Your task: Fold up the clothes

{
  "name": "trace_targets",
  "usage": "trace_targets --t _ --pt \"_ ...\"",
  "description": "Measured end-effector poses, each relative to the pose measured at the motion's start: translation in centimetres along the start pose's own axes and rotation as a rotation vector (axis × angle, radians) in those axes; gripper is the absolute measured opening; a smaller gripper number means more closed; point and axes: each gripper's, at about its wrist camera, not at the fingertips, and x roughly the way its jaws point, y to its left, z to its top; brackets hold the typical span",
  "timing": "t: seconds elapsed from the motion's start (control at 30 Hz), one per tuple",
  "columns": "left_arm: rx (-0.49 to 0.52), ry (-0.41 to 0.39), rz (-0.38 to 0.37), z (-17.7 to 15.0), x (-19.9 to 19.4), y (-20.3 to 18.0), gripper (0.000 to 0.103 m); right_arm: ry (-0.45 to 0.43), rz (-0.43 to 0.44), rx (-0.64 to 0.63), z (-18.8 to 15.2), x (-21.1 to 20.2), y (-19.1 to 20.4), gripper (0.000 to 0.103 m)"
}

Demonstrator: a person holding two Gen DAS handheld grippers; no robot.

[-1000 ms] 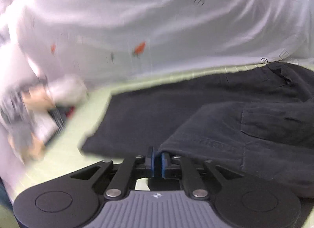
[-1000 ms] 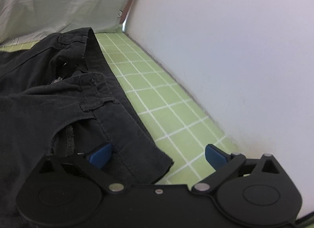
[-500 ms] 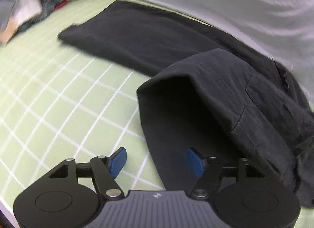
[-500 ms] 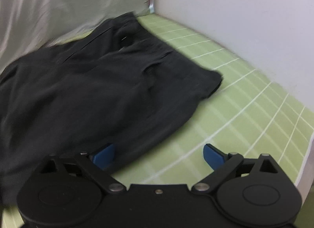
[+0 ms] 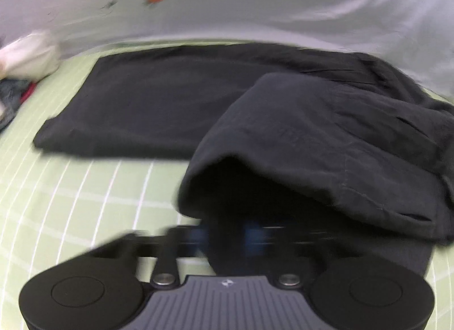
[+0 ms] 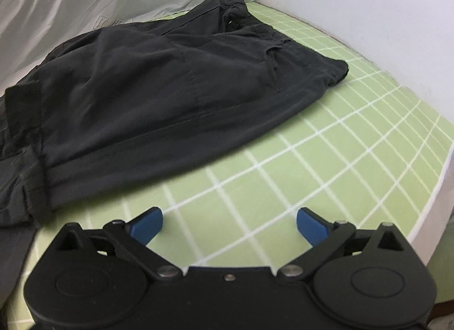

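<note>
Dark trousers (image 5: 326, 137) hem between left gripper (image 5: 225, 237) fingers, closing, right gripper (image 6: 228, 223) fingers wide, trousers beside.

Setting: improvised indoor laundry-folding station, probably domestic. Evidence: bench covered by green grid-lined mat (image 6: 326, 142); draped white sheet with small orange prints (image 5: 227, 3) as backdrop across upper frame; plain white wall (image 6: 369, 18) at upper right; dark trousers (image 6: 170, 88) spread centre; heap of other garments (image 5: 20, 71) at left edge.
</note>
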Motion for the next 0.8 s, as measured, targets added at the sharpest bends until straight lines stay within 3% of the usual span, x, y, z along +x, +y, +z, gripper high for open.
trace_targets --t 0.1,0.33,0.4,0.43,0.5,0.57,0.63,0.67,0.73,0.8 --pt "-0.02 -0.03 -0.013 1.1 -1.3 1.5 0.007 0.002 -0.006 0.006 -0.3 -0.1 0.6 0.103" --pt "0.199 -0.369 0.305 5.5 -7.4 3.0 0.007 -0.001 -0.015 0.013 -0.4 -0.2 0.6 0.103" --pt "0.243 -0.401 0.373 5.4 -7.7 2.6 0.01 -0.004 -0.014 0.012 -0.5 -0.2 0.6 0.103" --pt "0.241 -0.383 0.381 5.2 -7.3 2.7 0.012 -0.006 -0.013 0.011 -0.5 -0.2 0.5 0.103" --pt "0.147 -0.274 0.315 4.4 -5.8 3.8 0.018 -0.008 -0.008 0.007 -0.5 -0.1 0.4 0.103" --pt "-0.034 -0.152 0.239 3.1 -4.5 5.9 0.023 -0.007 -0.004 0.001 -0.4 0.0 0.3 0.103" --pt "-0.206 -0.052 0.183 1.6 -3.4 8.0 0.034 -0.004 0.0 -0.005 -0.3 0.0 0.3 0.103" --pt "-0.264 -0.023 0.181 0.7 -3.2 8.9 0.039 -0.004 0.002 -0.008 -0.3 0.0 0.2 0.103" --pt "-0.336 0.012 0.19 -0.4 -2.8 10.0 0.064 -0.005 0.007 -0.015 -0.3 0.1 0.1 0.103" --pt "-0.401 0.012 0.185 -1.5 -3.0 11.1 0.072 -0.009 0.011 -0.02 -0.3 0.1 0.0 0.103"
